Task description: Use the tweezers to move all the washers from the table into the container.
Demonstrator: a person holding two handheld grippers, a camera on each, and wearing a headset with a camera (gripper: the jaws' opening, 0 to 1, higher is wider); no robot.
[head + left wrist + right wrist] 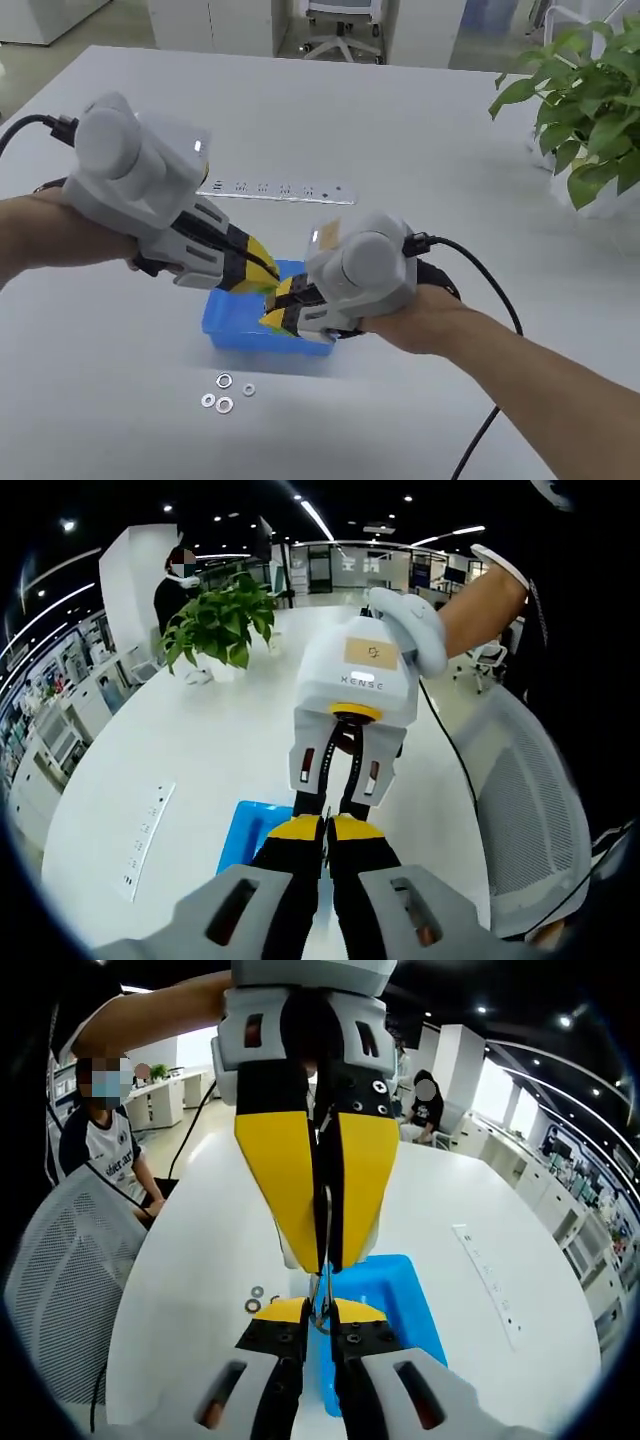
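White table: power strip, plant, 4 washers beside blue container

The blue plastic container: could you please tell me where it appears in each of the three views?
Head view: blue plastic container lower centre, just above the small metal washers.
Left gripper view: container bottom, left of centre.
Right gripper view: container lower right of centre.
Shared landmark: long white power strip.

Your white table holds a blue container, four washers just in front, power strip behind.
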